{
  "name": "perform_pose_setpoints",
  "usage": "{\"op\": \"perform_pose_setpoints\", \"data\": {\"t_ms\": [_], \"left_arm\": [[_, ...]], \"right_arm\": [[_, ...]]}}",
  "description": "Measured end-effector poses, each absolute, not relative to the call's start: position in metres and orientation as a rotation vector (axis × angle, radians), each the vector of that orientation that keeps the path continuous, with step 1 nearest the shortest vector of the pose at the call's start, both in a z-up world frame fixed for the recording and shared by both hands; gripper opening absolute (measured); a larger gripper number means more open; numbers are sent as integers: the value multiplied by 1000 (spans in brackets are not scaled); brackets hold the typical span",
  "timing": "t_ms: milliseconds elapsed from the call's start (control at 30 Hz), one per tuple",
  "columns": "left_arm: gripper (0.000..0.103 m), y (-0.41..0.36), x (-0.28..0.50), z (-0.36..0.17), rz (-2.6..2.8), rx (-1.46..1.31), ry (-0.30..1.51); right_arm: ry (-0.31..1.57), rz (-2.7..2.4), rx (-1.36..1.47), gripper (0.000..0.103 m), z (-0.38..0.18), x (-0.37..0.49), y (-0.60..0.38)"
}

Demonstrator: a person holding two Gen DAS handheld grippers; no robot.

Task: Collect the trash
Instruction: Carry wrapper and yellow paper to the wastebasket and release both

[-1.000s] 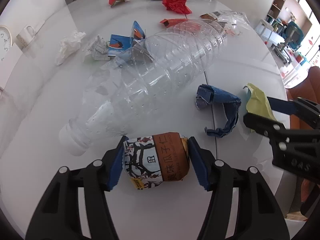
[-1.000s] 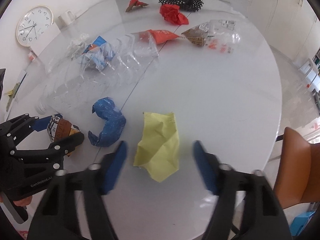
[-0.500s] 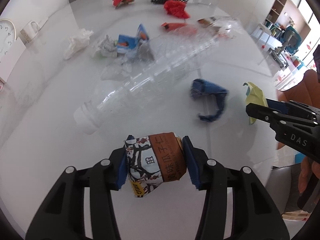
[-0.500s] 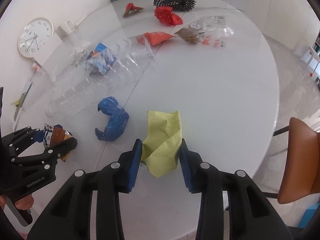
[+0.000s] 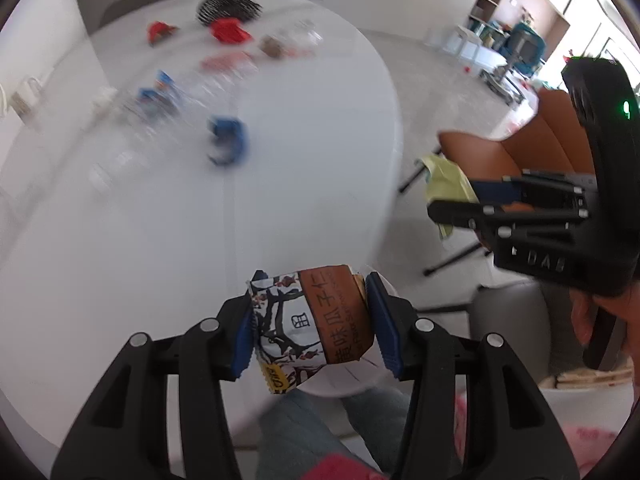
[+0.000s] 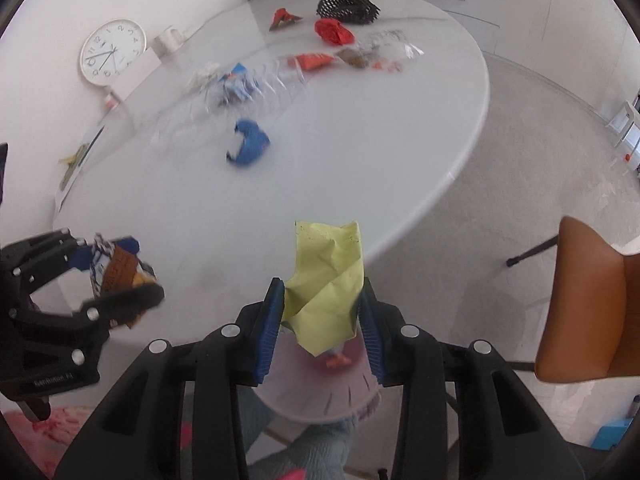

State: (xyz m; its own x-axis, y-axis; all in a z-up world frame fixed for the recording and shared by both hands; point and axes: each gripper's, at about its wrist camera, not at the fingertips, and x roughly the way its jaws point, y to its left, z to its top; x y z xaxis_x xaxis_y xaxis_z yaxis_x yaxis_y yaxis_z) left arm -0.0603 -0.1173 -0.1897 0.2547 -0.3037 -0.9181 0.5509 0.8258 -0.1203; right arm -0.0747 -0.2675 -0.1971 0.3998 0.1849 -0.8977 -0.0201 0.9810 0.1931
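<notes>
My left gripper [image 5: 308, 300] is shut on a crumpled snack wrapper [image 5: 320, 320] printed in brown, white and black, held in the air over the near edge of the white round table [image 5: 120, 220]. My right gripper [image 6: 321, 292] is shut on a crumpled yellow paper [image 6: 328, 264], also lifted off the table and beyond its rim. In the right wrist view, the left gripper [image 6: 116, 276] shows at the left with the wrapper [image 6: 120, 272]. Still on the table are a blue paper wad [image 6: 248, 146], a clear plastic bottle [image 6: 224, 92], red paper [image 6: 334, 32] and a black net [image 6: 348, 4].
A pale round container [image 6: 320, 396] sits right below the right gripper, by a person's knees in grey-blue trousers [image 6: 304, 456]. An orange chair [image 6: 592, 308] stands to the right. A clock [image 6: 113, 52] and a mug [image 6: 170, 38] are at the table's far left.
Both grippers closed on their pieces, then lifted and pulled back from the table toward its near edge. The table's other trash now lies farther away.
</notes>
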Motion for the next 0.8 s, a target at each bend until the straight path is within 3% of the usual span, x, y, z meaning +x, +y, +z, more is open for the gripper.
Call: {"op": "perform_pose_setpoints", "data": {"t_ms": [200,333,467,800], "left_arm": [[51,-143,-94,-222,-547,238,1241],[59,-141,-94,-232,-481,158,1280],[75,-135,-98,-226,-438,131,1259],[90,-125,-101,-188,-368,164,1203]], "right_arm": [[1170,162,183,38,-197,-109,-290],[1159,192,151,38,-193,-119,-292],[1151,216,149,38,-192,-121,-290],[1135,268,124,40,-188,-118,-275]]}}
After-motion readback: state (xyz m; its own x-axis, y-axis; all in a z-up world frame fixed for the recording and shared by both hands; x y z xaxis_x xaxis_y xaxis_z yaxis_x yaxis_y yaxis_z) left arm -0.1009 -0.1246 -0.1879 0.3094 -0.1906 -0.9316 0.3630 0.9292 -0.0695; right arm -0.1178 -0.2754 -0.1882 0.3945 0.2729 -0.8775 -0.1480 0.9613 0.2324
